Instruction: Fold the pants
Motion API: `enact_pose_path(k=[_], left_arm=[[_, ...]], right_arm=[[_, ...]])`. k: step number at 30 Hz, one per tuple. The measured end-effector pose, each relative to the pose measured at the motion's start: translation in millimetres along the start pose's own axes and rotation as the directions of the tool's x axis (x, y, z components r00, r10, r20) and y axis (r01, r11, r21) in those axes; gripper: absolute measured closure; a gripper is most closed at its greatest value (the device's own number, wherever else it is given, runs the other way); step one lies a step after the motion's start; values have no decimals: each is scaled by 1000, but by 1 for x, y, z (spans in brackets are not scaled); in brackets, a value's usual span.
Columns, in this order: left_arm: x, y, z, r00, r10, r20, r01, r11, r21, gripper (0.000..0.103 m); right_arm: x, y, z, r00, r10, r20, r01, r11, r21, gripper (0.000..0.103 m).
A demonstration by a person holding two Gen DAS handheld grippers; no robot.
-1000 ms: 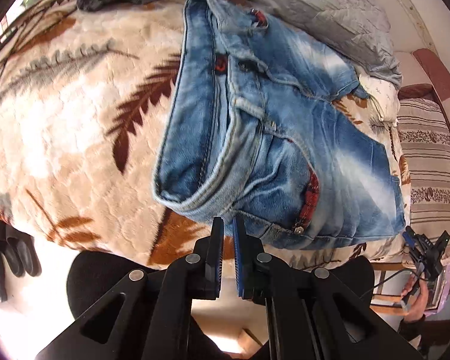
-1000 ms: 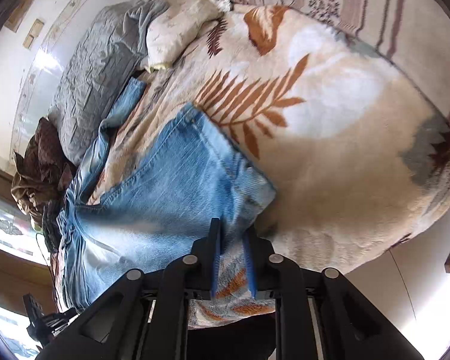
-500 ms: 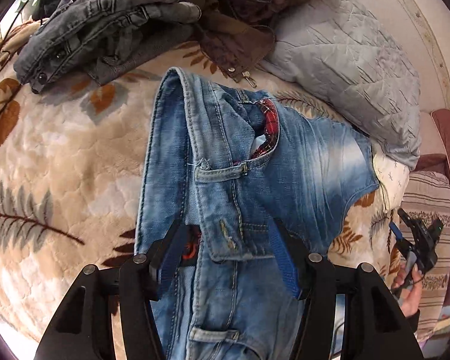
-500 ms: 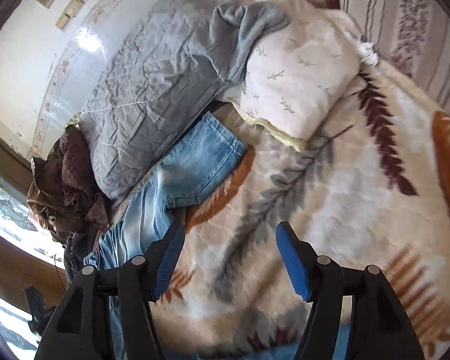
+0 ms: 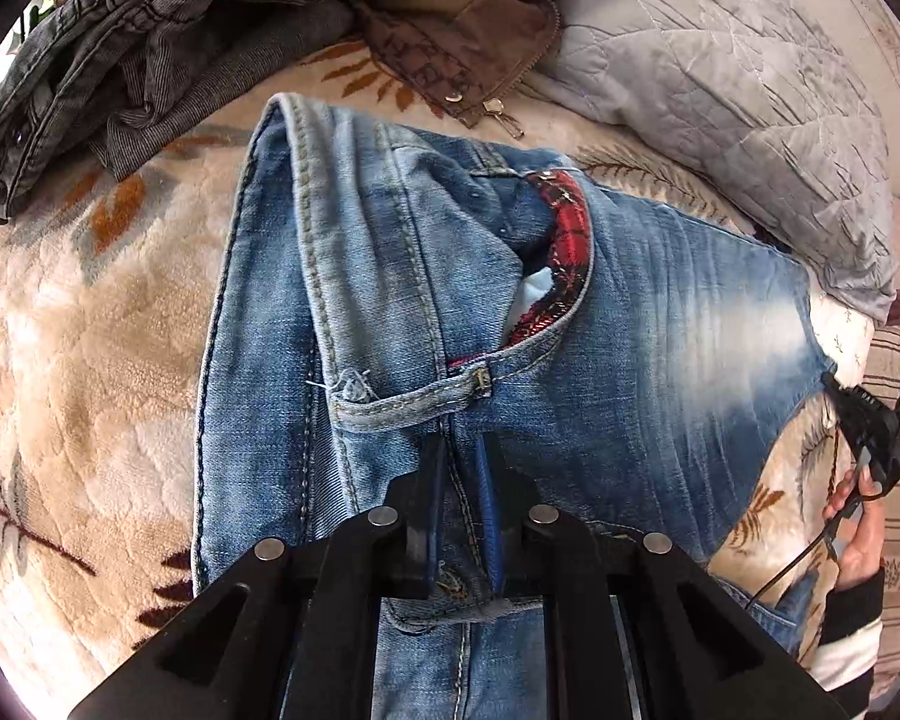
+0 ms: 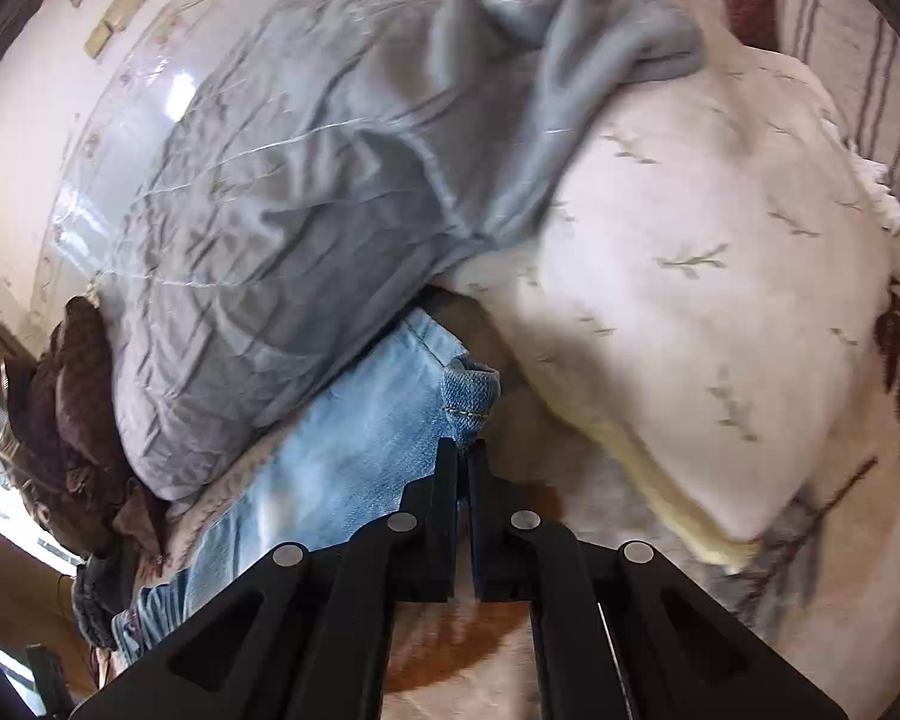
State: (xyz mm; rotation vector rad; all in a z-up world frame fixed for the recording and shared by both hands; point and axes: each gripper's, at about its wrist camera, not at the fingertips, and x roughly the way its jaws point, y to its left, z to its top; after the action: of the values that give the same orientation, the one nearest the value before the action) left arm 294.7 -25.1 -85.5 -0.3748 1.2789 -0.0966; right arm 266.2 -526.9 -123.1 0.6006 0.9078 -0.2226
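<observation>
Both tongs have travelled across the bed since a second ago, when they sat at the near edge of the blue jeans [image 5: 660,324]; in between, they spread wide. Now the left tongs [image 5: 463,492] are closing, their pads pinching a raised fold of denim just below the waistband, near the pocket with red plaid lining. The right tongs [image 6: 463,456] have clamped all the way down on the turned-up corner of a pale leg hem [image 6: 465,393], which pokes up between the tips. The jeans lie spread on a beige leaf-patterned blanket [image 5: 90,360] covering the bed, waistband toward a heap of grey garments [image 5: 132,48] and a brown jacket [image 5: 450,42], the leg end tucked between a grey quilted pillow [image 6: 306,228] and a white sprigged pillow [image 6: 690,300]. At the edge of the left wrist view, a person's hand [image 5: 858,516] grips the other tool.
</observation>
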Motion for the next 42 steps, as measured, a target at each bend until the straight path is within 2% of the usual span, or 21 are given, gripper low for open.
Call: enact_pose_path(k=[2,3,4,7,8,9,10,11,12,15,17,20,23,27,28,29,30,31,33,36,42], left_arm=[[-6,5,-1,1000,-25,-18,24,1000,-9,94],[-13,8,0,999,-41,-23,41,999,-15,94],[-23,12,1,999,-50,-7,50,999,-17,94],[-61,25,17,996,-51,79,54,998,-30,91],[-68,28,26,994,-49,97,54,998,-43,83],[-70,31,37,993,-46,104,52,997,-57,76],[-70,33,46,994,-39,104,46,996,-75,60],[-66,35,54,995,-29,97,39,994,-102,50],[-59,37,62,996,-28,82,38,991,-128,50],[-37,43,80,996,-84,19,86,977,-196,50],[-30,51,90,993,-120,16,120,965,-231,50],[-18,59,105,994,-109,13,109,958,-267,47],[2,64,117,992,-120,-26,105,944,-313,44],[35,55,128,974,-214,-81,172,919,-353,45],[40,52,129,973,-217,-79,176,918,-355,48],[41,47,131,977,-201,-65,167,923,-346,60],[39,40,131,983,-178,-49,153,936,-316,73],[37,32,131,987,-156,-43,138,951,-276,92],[20,17,124,994,-105,2,103,972,-212,93],[-16,-8,103,994,-34,102,43,995,-91,95],[-99,-40,27,963,-53,265,30,996,89,94]], right_arm=[[24,-12,-7,990,-74,-120,71,997,-30,100],[19,-15,-9,993,-56,-103,53,998,-29,102],[9,-15,-8,996,-34,-83,32,999,-16,91],[-23,-8,4,999,36,-2,-36,999,-32,75],[-32,-1,11,999,41,30,-39,997,-62,71],[-37,8,20,998,48,47,-44,995,-90,55],[-37,16,28,997,62,46,-57,992,-115,35],[-33,25,37,997,63,41,-57,989,-140,30],[-28,33,44,998,57,32,-51,986,-162,28],[4,47,56,999,43,-21,-46,982,-185,28],[29,56,60,999,21,-46,-30,979,-203,28],[56,66,70,999,-17,-31,8,970,-242,28],[87,72,78,998,-18,-64,1,967,-256,28],[122,87,75,986,-133,-104,85,925,-369,31],[123,91,74,985,-149,-91,102,914,-392,46],[121,92,74,985,-150,-84,104,910,-401,61],[120,90,74,986,-125,-106,75,918,-389,99],[115,91,74,988,-115,-99,69,920,-386,99],[96,94,70,991,-121,-51,89,904,-418,100],[52,90,65,997,-70,10,69,919,-388,100],[-71,62,35,994,13,112,25,944,-328,100]])
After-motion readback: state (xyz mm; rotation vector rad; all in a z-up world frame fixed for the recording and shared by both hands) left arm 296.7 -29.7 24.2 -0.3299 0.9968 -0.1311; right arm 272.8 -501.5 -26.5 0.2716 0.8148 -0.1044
